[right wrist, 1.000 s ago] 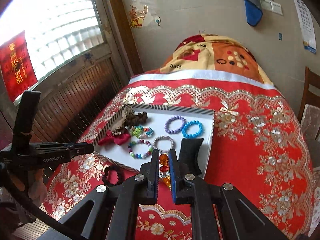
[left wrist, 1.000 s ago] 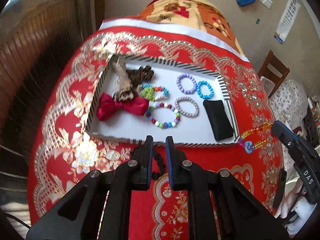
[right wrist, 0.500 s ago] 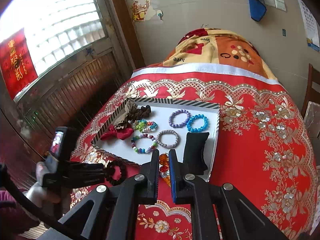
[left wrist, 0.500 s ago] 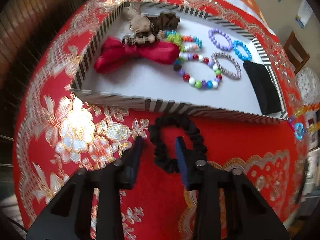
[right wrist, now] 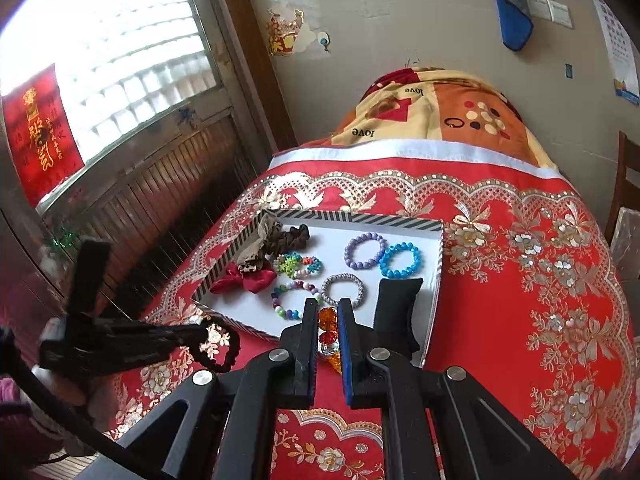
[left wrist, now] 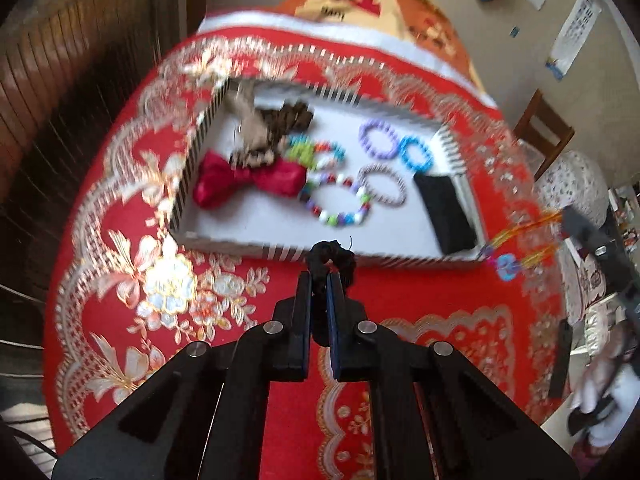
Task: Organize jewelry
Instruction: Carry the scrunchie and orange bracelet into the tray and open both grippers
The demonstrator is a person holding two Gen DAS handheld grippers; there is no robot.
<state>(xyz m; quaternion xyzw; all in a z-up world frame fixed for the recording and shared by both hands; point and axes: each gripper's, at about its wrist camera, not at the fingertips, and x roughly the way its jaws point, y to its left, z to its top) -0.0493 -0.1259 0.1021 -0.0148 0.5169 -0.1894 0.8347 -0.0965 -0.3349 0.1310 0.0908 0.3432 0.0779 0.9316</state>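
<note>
Where our left wrist view looks down, a red gold-flowered cloth [left wrist: 224, 360] covers the worktop, and our left tool [left wrist: 319, 280] is clamped on a black scrunchie [left wrist: 334, 258] just before the striped tray [left wrist: 192, 168]; blur softens the bracelets. From our right wrist view, beside a window [right wrist: 120, 52], our right tool [right wrist: 326, 308] pinches an amber bead string [right wrist: 327, 316], mostly hidden by its fingers.

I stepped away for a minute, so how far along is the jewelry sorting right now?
Mostly done: the striped tray already holds the purple bracelet, blue bracelet, silver bracelet, red bow and black cushion. In hand: the left gripper is shut on a black scrunchie, the right gripper on an amber bead bracelet. Left: setting both in the tray.
</note>
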